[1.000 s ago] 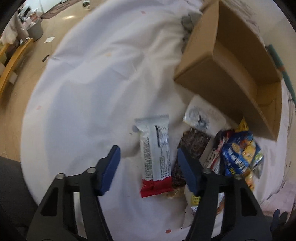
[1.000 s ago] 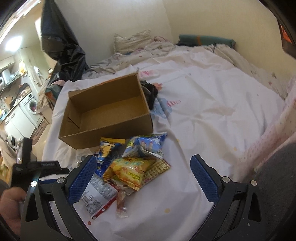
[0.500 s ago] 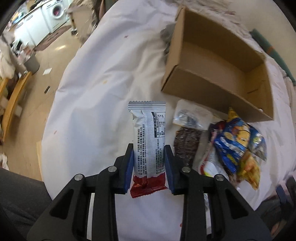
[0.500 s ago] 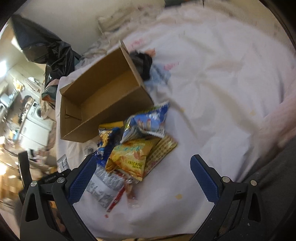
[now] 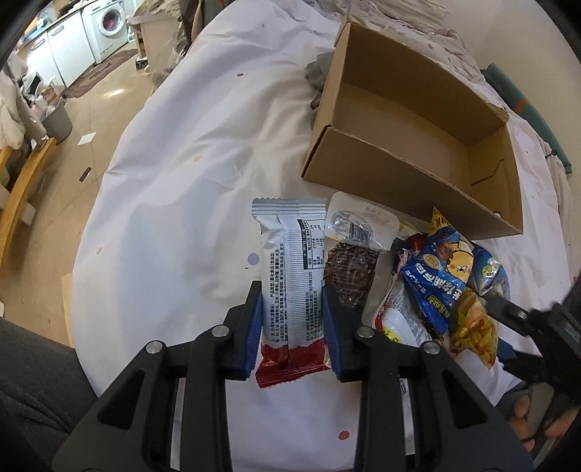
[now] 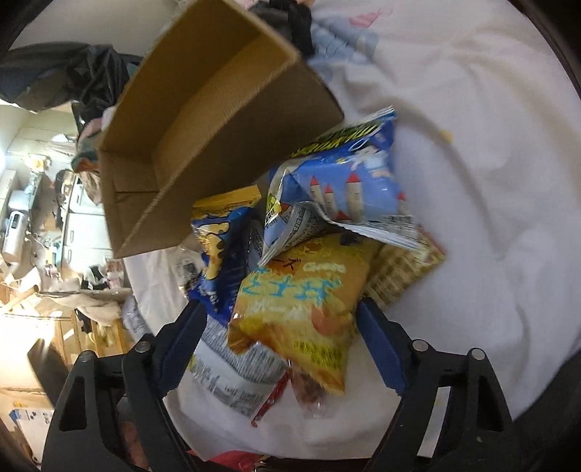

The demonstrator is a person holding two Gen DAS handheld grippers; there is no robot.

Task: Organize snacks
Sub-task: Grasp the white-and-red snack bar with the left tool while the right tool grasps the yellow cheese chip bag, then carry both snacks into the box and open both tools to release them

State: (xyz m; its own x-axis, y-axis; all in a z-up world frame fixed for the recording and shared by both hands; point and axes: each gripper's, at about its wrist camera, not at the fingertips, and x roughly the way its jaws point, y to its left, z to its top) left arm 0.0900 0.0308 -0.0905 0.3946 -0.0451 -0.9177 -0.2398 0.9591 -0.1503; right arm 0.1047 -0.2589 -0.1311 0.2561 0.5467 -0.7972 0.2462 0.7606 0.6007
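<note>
**Silver wrapper pinched on the left, right jaws closing round the yellow bag**

My left gripper (image 5: 292,319) is clamped on the silver snack wrapper (image 5: 290,261), blue pads pressing both long edges just above its red end; the printed back panel faces up, the text too small for me to read. At two o'clock from it, just beside, lies a dark brown snack in clear film (image 5: 350,276) with a white barcoded label packet (image 5: 357,225) touching its far end. Further round at three o'clock sits the heap: a blue bag with a yellow cartoon face (image 5: 446,276) and big white lettering I cannot make out.

The open cardboard box (image 5: 385,174) stands at one o'clock on the white sheet (image 5: 174,188), its near wall close behind the pile. A washing machine (image 5: 109,25) shows at eleven o'clock, well apart.

On the right wrist view, my right gripper (image 6: 283,341) has just been narrowing its jaws, and they stand wide on either side of the yellow snack bag (image 6: 301,301) with light blue characters; whether the pads touch it I cannot tell. A pale blue bag printed with castle towers (image 6: 345,188) lies over its far end at twelve o'clock, and a checked-pattern packet (image 6: 403,272) pokes out at two o'clock. A white wrapper (image 6: 232,377) lies underneath at seven o'clock.
</note>
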